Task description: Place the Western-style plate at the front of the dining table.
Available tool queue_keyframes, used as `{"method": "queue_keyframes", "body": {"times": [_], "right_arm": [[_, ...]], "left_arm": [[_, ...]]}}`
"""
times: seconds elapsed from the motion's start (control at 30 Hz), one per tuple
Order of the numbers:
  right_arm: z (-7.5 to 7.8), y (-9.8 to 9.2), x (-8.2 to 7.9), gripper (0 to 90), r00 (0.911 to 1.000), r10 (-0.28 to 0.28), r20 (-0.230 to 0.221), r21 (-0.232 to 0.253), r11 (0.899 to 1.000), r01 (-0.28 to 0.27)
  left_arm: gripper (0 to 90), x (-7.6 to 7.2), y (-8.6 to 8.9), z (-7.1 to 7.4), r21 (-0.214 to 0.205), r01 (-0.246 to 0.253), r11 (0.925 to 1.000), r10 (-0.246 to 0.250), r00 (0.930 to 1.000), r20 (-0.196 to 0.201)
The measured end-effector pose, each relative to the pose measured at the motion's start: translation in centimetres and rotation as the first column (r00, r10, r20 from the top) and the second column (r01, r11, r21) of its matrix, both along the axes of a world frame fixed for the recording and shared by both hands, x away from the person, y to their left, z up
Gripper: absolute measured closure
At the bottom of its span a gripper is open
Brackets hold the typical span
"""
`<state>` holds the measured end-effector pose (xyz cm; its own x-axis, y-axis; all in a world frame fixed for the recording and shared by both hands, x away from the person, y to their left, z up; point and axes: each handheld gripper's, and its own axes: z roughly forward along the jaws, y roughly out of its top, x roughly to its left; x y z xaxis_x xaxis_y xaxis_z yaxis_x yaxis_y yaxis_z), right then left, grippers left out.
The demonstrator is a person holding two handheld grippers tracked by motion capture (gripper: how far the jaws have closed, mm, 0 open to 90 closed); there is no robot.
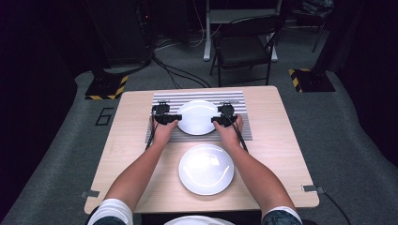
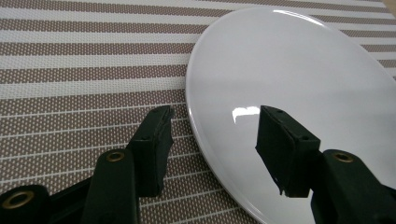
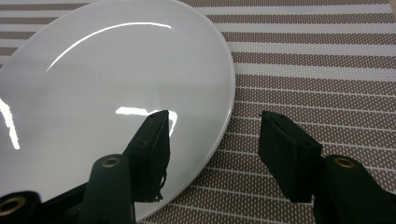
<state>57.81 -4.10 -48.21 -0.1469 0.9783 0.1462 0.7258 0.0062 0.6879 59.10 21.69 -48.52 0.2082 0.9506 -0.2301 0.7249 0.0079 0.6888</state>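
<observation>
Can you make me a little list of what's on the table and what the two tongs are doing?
table: light wood table
mat: striped placemat at the far side
far plate: white plate lying on the mat
near plate: second white plate on the bare wood, nearer the person
left tongs: left tongs open, jaws on either side of the far plate's rim, pads not pressing
right tongs: right tongs open, astride the opposite rim the same way
plates: both empty
</observation>
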Motion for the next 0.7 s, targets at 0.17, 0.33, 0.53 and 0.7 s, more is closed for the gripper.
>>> {"method": "queue_keyframes", "body": {"times": [0.17,0.33,0.53,0.7], "right_arm": [[0.6,-0.1,-0.8,42.7,0.9995,0.027,0.016,0.01,1.0,-0.027],[1.1,-0.6,-1.9,43.4,0.9986,0.047,0.022,0.018,0.999,-0.048],[2.2,-1.6,-2.8,43.4,0.9985,0.043,0.034,0.038,0.998,-0.044],[3.0,-2.4,-3.9,43.4,0.9983,0.045,0.036,0.048,0.998,-0.047]], "left_arm": [[44.5,-0.7,0.1,0.5,-0.005,0.023,0.9997,-0.023,0.9996,0.017],[44.5,-1.4,0.5,1.4,0.017,0.052,0.9985,-0.053,0.998,0.036],[43.7,-2.4,1.2,2.4,0.013,0.059,0.9982,-0.059,0.9969,0.052],[43.3,-3.3,1.8,3.1,0.024,0.064,0.9976,-0.065,0.9964,0.053]]}}
